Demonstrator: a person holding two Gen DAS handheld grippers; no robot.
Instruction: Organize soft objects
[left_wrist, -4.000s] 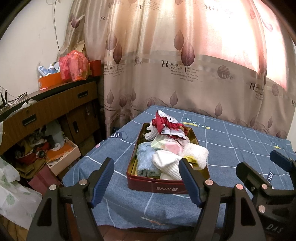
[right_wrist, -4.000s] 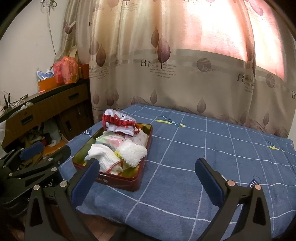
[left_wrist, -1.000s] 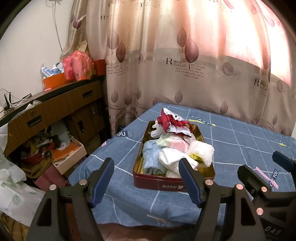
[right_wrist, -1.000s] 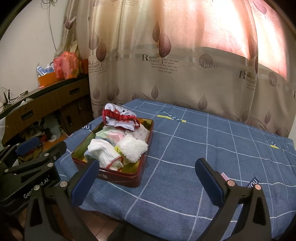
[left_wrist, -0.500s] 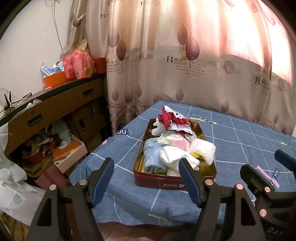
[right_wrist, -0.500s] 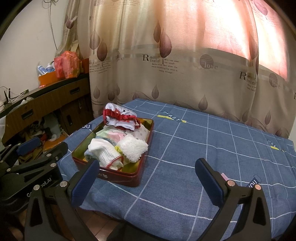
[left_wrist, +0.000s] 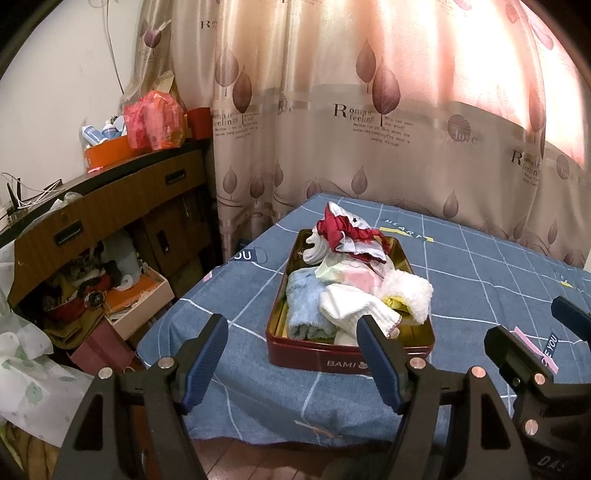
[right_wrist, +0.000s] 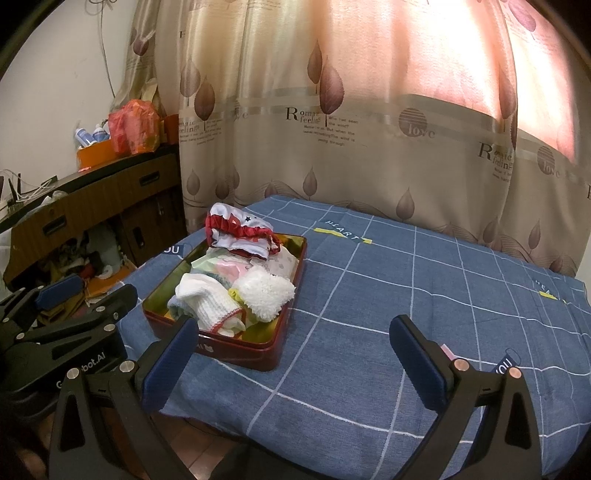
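both the left gripper (left_wrist: 295, 354) and right gripper (right_wrist: 295, 358) are gaping wide, holding nothing, hovering before the red tin (left_wrist: 343, 360) of socks (left_wrist: 354, 306) sitting on the blue surface (right_wrist: 406, 295).

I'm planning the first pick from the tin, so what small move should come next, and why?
Probably ease the left gripper forward toward the white knitted sock at the near end of the red metal tin. Its jaws stand open and empty, short of the tin, and that sock lies on top, nearest them. The right gripper faces bare blue checked cloth.
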